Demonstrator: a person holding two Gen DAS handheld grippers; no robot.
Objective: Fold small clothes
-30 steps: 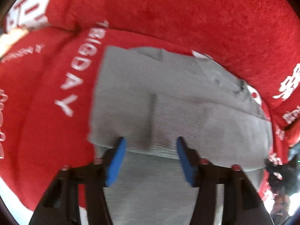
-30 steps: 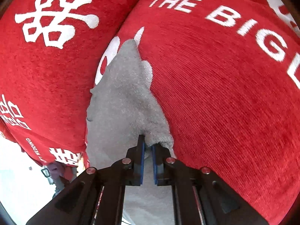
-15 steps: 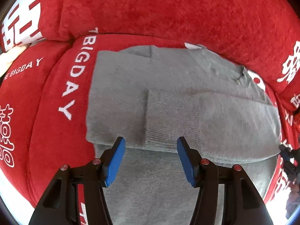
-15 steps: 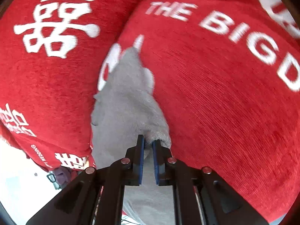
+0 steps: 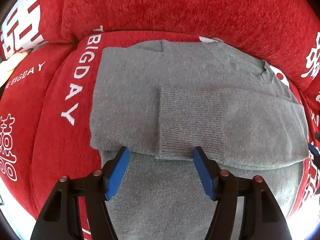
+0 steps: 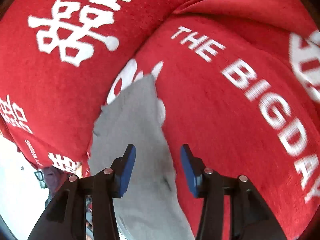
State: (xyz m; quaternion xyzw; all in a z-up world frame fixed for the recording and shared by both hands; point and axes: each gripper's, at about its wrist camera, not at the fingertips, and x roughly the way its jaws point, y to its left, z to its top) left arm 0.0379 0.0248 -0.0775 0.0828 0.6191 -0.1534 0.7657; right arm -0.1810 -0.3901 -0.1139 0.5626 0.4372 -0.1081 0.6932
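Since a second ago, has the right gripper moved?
Yes. The right gripper was pinching the grey sweater; its jaws now stand open around the edge, beside the red cushion.

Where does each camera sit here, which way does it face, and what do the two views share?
Left wrist: on the left gripper, looking forward and down at the grey sweater, a sleeve folded across it, on the red blanket; its open blue-padded fingers show.
Right wrist: on the right gripper, looking along the sweater's edge; its open fingers show.
Shared: sweater, blanket with "THE BIGDAY" lettering.
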